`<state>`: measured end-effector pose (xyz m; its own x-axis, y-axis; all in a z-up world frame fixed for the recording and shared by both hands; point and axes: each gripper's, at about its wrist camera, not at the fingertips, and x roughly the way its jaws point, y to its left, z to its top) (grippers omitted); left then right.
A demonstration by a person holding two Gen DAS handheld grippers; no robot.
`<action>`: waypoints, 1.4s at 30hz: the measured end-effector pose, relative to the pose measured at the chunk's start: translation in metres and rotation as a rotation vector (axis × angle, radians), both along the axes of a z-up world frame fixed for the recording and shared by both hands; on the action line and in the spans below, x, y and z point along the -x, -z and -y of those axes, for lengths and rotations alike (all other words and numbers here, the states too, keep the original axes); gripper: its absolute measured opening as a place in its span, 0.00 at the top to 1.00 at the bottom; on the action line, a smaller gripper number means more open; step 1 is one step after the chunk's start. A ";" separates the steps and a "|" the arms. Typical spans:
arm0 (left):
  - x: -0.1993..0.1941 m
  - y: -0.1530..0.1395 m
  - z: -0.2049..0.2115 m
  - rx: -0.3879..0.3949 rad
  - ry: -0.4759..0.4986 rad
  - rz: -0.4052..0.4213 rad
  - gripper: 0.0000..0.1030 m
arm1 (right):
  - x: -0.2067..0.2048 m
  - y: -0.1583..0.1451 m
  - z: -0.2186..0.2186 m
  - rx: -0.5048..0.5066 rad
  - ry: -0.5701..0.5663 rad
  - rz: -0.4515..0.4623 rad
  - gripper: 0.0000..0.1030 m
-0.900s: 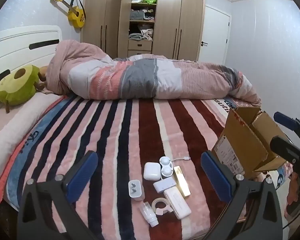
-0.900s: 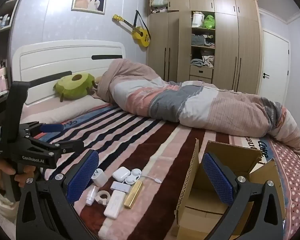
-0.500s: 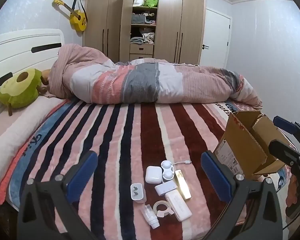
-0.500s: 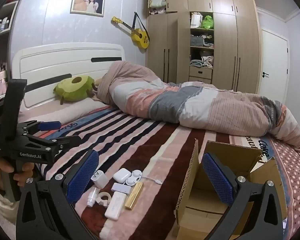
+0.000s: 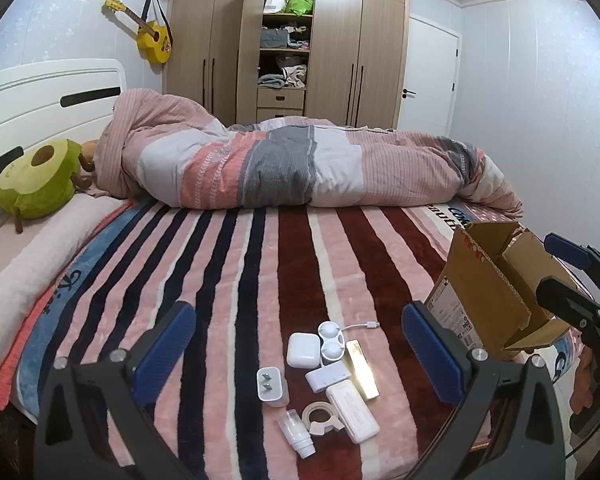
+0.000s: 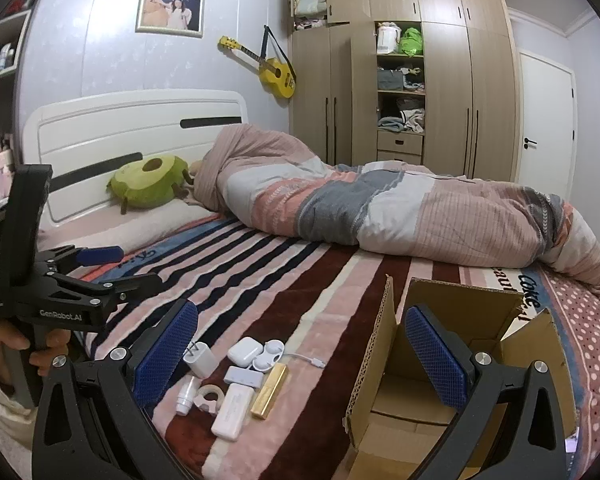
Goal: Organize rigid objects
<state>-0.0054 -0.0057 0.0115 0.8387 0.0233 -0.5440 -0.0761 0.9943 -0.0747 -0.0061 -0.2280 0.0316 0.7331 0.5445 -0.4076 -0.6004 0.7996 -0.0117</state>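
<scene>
Pre-grasp: we hold left gripper (image 5: 299,354) and right gripper (image 6: 301,346) spread, empty; next, probably earbud case (image 5: 302,350) into cardboard box (image 6: 452,364).

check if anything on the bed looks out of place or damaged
Nothing looks damaged. The small items lie in a loose cluster on the striped blanket: the wall charger plug lies prongs up and the small white bottle lies on its side. The cardboard box stands open beside them, flaps up.
</scene>
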 end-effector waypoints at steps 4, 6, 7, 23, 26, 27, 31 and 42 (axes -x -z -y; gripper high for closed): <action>-0.001 0.001 0.002 0.000 -0.001 -0.003 0.00 | 0.001 0.000 0.001 0.010 0.015 0.017 0.00; -0.001 0.001 0.004 -0.003 -0.003 -0.003 0.00 | 0.002 0.000 0.001 0.011 0.012 0.018 0.00; 0.000 -0.001 -0.001 -0.002 0.003 -0.002 0.00 | 0.002 0.000 0.001 0.008 0.011 0.015 0.00; 0.002 -0.003 -0.004 0.004 0.002 0.002 0.00 | 0.001 0.001 0.002 0.001 -0.008 0.015 0.00; 0.002 -0.004 -0.005 0.006 0.003 0.002 0.00 | 0.002 0.001 0.001 0.004 -0.015 0.017 0.00; 0.002 -0.004 -0.004 0.005 0.003 0.001 0.00 | 0.002 0.002 0.001 0.005 -0.016 0.018 0.00; 0.002 -0.004 -0.004 0.006 0.003 0.001 0.00 | 0.004 0.001 -0.001 0.001 -0.024 0.019 0.00; 0.003 -0.005 -0.005 0.006 0.005 0.002 0.00 | 0.010 0.000 -0.004 -0.014 -0.059 0.030 0.00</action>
<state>-0.0086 -0.0012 0.0165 0.8397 0.0161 -0.5429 -0.0715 0.9941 -0.0811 -0.0161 -0.2239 0.0318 0.7116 0.5923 -0.3779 -0.6457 0.7633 -0.0196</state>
